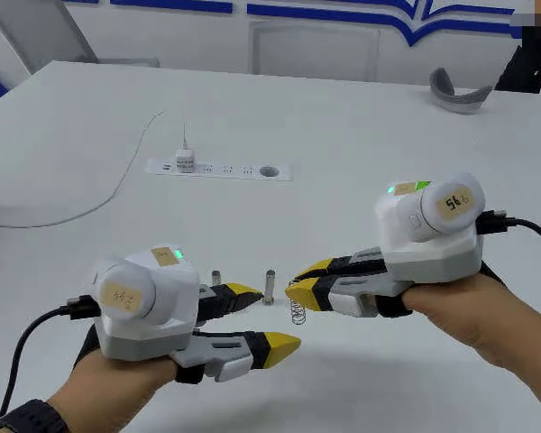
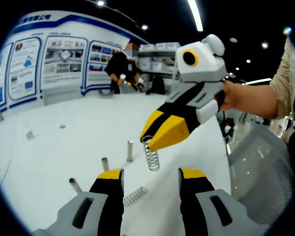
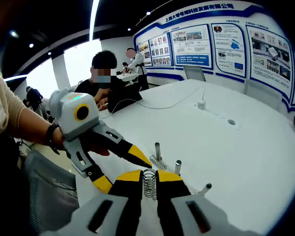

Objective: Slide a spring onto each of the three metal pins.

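pins (image 2: pixel 104 163): three, upright in a row on the white table (image 1: pixel 361 180), left to right; the right pin (image 1: pixel 270 286) stands nearest the right gripper.
right gripper (image 1: pixel 296 290): near right, jaws closed on the held spring, tips pointing left toward the pins.
held spring (image 3: pixel 148 184): upright between the right gripper's tips, its lower end hanging below them; just right of the right pin and apart from it.
left gripper (image 2: pixel 151 175): near left, jaws apart with nothing gripped; they stand either side of the loose spring.
loose spring (image 2: pixel 134 195): lying on its side on the table, near the pins.
power strip (image 1: pixel 218 168): far side of the pins, one plug in it; a thin cable (image 1: pixel 119 185) curves away to the left.
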`<action>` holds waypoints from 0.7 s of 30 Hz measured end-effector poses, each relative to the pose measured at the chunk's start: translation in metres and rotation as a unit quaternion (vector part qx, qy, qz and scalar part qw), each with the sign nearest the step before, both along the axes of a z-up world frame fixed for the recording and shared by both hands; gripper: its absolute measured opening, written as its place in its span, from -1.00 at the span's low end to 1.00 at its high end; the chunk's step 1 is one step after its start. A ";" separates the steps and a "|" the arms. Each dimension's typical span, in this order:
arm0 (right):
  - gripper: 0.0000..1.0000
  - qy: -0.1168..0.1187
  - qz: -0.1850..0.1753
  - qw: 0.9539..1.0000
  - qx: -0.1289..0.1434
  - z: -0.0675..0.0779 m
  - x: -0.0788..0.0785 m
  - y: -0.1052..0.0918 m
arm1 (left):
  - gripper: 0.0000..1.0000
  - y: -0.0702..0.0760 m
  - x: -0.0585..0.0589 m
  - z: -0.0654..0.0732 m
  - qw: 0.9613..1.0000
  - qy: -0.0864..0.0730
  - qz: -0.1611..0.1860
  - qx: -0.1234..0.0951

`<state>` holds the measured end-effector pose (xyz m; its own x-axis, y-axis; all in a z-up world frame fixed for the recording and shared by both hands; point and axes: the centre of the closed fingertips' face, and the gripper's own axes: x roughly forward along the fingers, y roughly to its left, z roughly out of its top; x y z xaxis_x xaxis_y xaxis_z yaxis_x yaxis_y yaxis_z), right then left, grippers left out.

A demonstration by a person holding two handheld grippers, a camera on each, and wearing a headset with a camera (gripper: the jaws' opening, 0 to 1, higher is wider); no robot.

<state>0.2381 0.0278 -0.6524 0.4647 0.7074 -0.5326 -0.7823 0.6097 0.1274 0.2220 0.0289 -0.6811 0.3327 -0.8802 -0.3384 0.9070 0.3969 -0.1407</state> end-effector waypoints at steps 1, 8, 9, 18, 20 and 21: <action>-0.77 0.001 0.001 1.000 0.004 0.001 -0.001 0.002 | -0.11 0.000 0.000 0.000 1.000 0.000 0.000 -0.001; -0.77 0.000 0.011 1.000 0.017 0.006 -0.006 0.011 | -0.22 -0.001 0.001 0.000 1.000 -0.003 0.002 -0.001; -0.77 -0.001 0.013 1.000 0.017 0.006 -0.007 0.013 | -0.24 -0.001 0.001 0.001 1.000 -0.004 0.002 -0.001; -0.77 -0.008 0.029 0.999 0.022 0.010 -0.013 0.020 | -0.39 -0.004 0.003 0.003 1.000 -0.008 0.002 -0.007; -0.77 -0.009 0.031 0.999 0.020 0.010 -0.013 0.020 | -0.43 -0.004 0.003 0.004 1.000 -0.011 0.001 -0.007; -0.77 -0.009 0.031 0.999 0.020 0.010 -0.013 0.019 | -0.46 -0.005 0.003 0.004 1.000 -0.012 0.001 -0.007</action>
<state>0.2253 0.0473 -0.6426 0.4284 0.7563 -0.4944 -0.8213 0.5541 0.1361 0.2250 0.0243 -0.6774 0.3417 -0.8841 -0.3187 0.9097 0.3963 -0.1239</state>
